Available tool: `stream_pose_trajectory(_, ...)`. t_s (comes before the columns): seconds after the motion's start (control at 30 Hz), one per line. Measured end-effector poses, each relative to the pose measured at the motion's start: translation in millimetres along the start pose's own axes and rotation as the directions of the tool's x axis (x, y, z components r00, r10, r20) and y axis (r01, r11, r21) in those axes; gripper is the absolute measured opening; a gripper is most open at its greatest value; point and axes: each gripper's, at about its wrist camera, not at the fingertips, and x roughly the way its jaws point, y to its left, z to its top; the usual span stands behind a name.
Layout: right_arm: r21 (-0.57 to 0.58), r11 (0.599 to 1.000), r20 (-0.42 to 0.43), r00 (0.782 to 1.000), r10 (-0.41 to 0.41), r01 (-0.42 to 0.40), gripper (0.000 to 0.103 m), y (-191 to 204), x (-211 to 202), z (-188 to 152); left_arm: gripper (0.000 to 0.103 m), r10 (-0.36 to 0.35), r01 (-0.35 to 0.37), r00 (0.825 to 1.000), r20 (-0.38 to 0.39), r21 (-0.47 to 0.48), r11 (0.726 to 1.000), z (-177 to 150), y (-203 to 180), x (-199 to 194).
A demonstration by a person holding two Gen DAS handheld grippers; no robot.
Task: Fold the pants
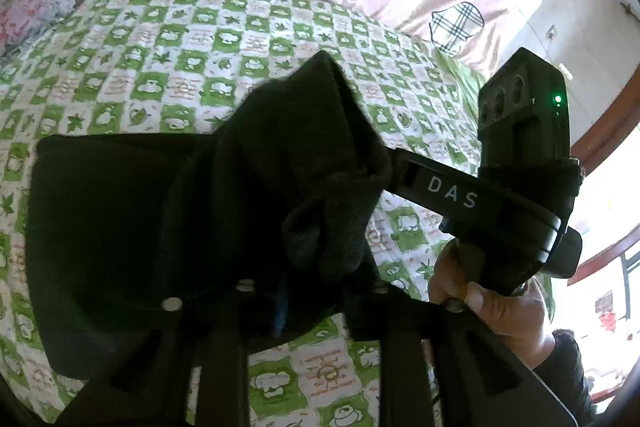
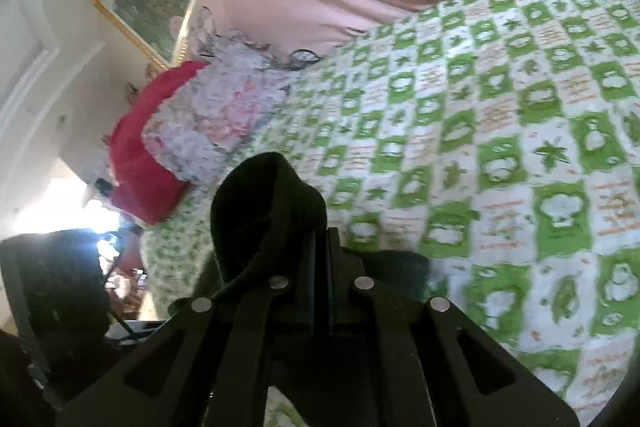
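My left gripper (image 1: 296, 291) is clamped on the black pants (image 1: 160, 227), bunched above the green checked bedsheet (image 1: 180, 67). My right gripper (image 1: 384, 175) grips the same bunch, just right of it.

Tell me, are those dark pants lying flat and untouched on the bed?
No: both the left gripper and right gripper pinch the bunched pants.

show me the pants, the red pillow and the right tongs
pants (image 1: 120, 219), left wrist view, flat dark panel lying on the bed.
red pillow (image 2: 136, 163), right wrist view, its red side.
right tongs (image 1: 394, 169), left wrist view, tip where the fingers meet the cloth.
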Motion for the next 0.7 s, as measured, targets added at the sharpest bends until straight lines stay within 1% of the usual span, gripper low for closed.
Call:
stream_pose_trajectory(0.03, -0.002, 0.999, 0.006, 0.999, -0.032, 0.032, 0.005, -0.9, -2.9, -0.6, 0.039, -0.017, 0.017, 1.0, -0.002, 0.002, 1.0, 0.4, 0.9, 0.0)
stream_pose_trajectory(0.13, 0.005, 0.998, 0.026, 0.997, -0.067, 0.067, 0.005, -3.6, -13.3, -1.4, 0.045, -0.047, 0.047, 0.999, -0.006, 0.01, 0.999, -0.9, 0.9, -1.4)
stream_pose_trajectory(0.27, 0.002, 0.993, 0.044, 0.992, -0.116, 0.116, 0.005, 0.2, -25.7, -2.7, 0.049, -0.076, 0.076, 0.997, -0.009, 0.016, 0.997, -2.2, 0.1, -7.5)
stream_pose_trajectory(0.43, -0.027, 0.977, 0.029, 0.977, -0.21, 0.211, 0.005, 9.7, -32.0, -4.3, 0.055, -0.11, 0.11, 0.994, 0.011, 0.002, 0.994, -8.7, 4.9, -23.4)
stream_pose_trajectory(0.5, -0.033, 0.97, 0.025, 0.971, -0.239, 0.24, 0.005, 12.0, -33.0, -5.5, 0.056, -0.106, 0.106, 0.994, 0.02, -0.005, 0.994, -10.3, 9.1, -30.9)
stream_pose_trajectory(0.53, -0.034, 0.967, 0.023, 0.967, -0.253, 0.254, 0.005, 12.8, -34.1, -6.1, 0.059, -0.104, 0.104, 0.994, 0.024, -0.009, 0.995, -11.1, 11.7, -34.7)
stream_pose_trajectory(0.63, -0.022, 0.964, 0.025, 0.964, -0.264, 0.264, 0.005, 13.8, -39.3, -8.5, 0.06, -0.09, 0.091, 0.995, 0.042, -0.03, 0.995, -13.4, 21.7, -48.1)
stream_pose_trajectory(0.7, -0.011, 0.965, 0.031, 0.965, -0.261, 0.261, 0.007, 14.8, -43.5, -10.0, 0.06, -0.081, 0.083, 0.995, 0.056, -0.043, 0.996, -13.9, 28.7, -56.1)
